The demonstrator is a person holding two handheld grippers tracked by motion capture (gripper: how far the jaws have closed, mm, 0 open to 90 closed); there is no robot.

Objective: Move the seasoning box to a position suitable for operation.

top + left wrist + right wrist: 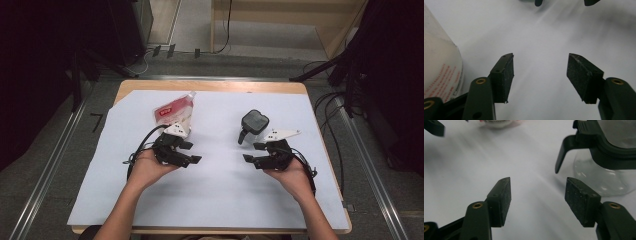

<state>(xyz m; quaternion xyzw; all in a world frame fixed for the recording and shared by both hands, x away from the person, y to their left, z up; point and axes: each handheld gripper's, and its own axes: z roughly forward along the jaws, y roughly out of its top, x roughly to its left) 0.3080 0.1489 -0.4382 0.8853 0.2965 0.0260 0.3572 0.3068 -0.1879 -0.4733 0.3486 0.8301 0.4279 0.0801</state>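
Note:
A red and white pouch (174, 111) lies flat on the white sheet, just beyond my left gripper (192, 153); its pale printed side (439, 67) shows at the left of the left gripper view. That gripper (540, 75) is open, with bare sheet between its pads. A clear glass jug with a black lid and handle (252, 125) stands just beyond my right gripper (252, 152), and it appears at the upper right of the right gripper view (606, 157). The right gripper (537, 201) is open too, holding nothing. Both grippers point toward each other across the middle.
A white sheet (215, 195) covers most of the wooden table (210, 86). Dark stands and cables flank the table on the floor at both sides (345, 70). The person's forearms come in from the near edge.

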